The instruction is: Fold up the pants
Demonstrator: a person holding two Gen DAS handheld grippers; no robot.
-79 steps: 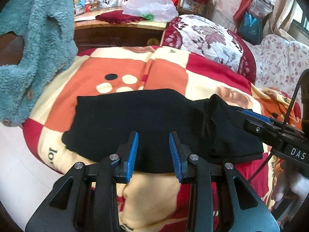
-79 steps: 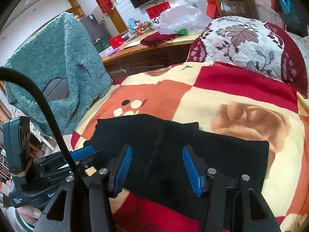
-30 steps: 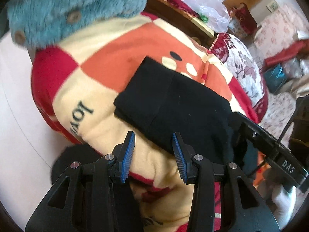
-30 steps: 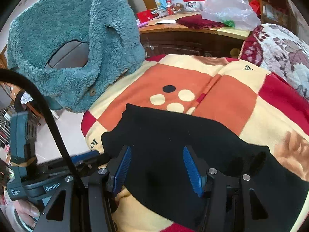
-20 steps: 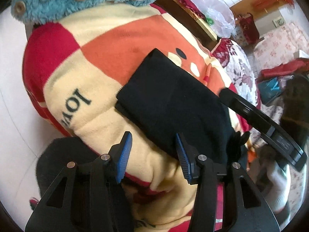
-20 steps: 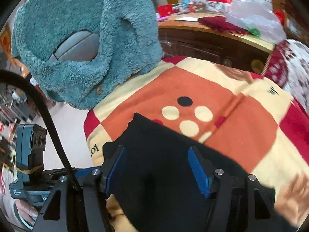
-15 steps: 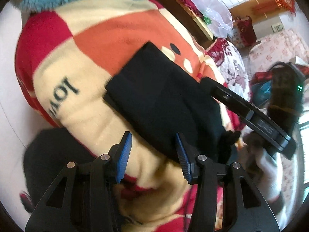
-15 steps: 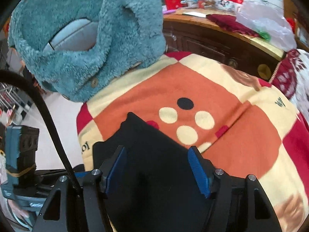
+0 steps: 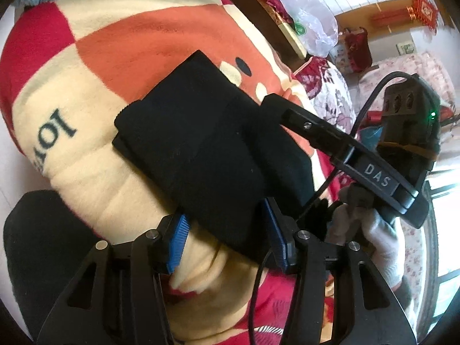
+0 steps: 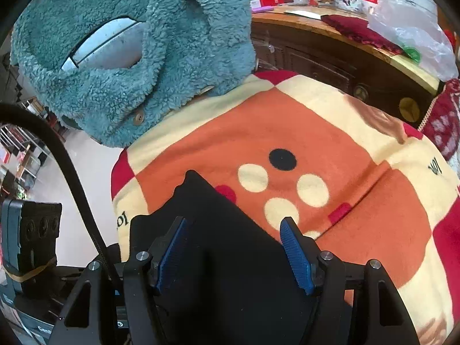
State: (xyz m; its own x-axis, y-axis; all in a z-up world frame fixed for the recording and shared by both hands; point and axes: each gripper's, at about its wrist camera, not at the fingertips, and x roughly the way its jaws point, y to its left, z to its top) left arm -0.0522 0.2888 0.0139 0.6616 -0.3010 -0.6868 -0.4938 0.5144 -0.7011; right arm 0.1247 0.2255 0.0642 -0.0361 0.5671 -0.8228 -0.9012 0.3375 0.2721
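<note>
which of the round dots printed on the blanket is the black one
The top dot, farthest from the black pants; the three dots below it are cream.

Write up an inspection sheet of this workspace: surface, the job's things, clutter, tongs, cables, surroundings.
Surface: checked blanket in orange, cream and red, spread over a soft, rounded base.
Job's things: black pants, folded into a thick stack, lying near the blanket's edge.
Clutter: teal fleece garment hanging at the blanket's far corner.
Tongs: left tongs opening, straddling the pants' near edge, pads clear of the cloth; right tongs open over the pants, not gripping.
Cables: black cable running from the right tool; another black cable looping to the left one.
Surroundings: wooden cabinet bearing a plastic bag; floral pillow.
</note>
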